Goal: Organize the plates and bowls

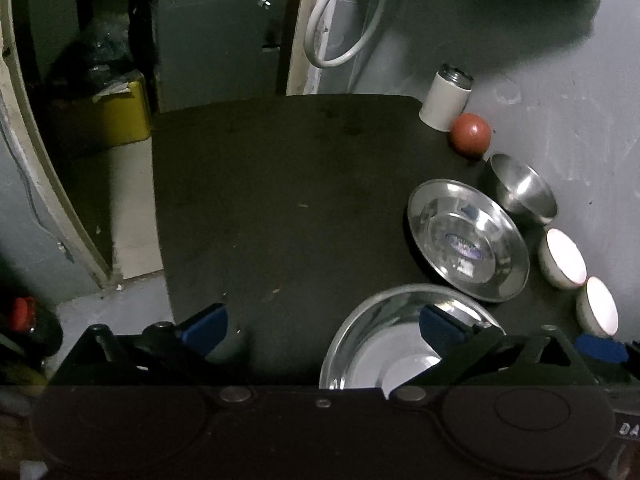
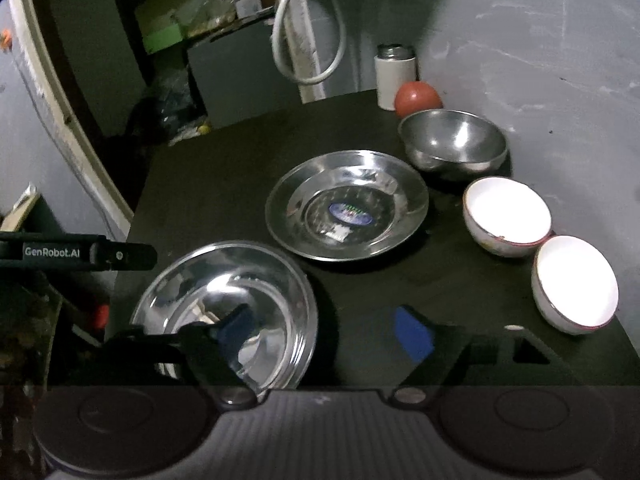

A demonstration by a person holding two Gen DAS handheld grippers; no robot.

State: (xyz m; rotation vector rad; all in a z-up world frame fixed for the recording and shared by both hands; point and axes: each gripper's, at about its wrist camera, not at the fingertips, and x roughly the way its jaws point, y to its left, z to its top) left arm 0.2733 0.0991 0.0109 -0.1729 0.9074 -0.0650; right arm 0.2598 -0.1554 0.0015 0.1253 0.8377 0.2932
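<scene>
Both my left gripper [image 1: 322,326] and right gripper [image 2: 324,332] gape wide and empty over the near steel plate [image 2: 224,304], seemingly set down beneath them, the second plate [image 2: 347,204] just beyond.

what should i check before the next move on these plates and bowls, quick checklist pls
1. Left gripper empty: ok, jaws wide, nothing pressed between the pads.
2. Right gripper empty: ok, jaws wide, one finger hangs over the near steel plate without gripping it.
3. Near steel plate resting on the table: ok, it lies flat by the front edge.
4. Far steel plate free to lift: ok, nothing lies on it but a sticker.
5. Steel bowl and both white bowls upright: ok, in a row by the wall.
6. Whether the two white bowls touch: cannot tell.
</scene>
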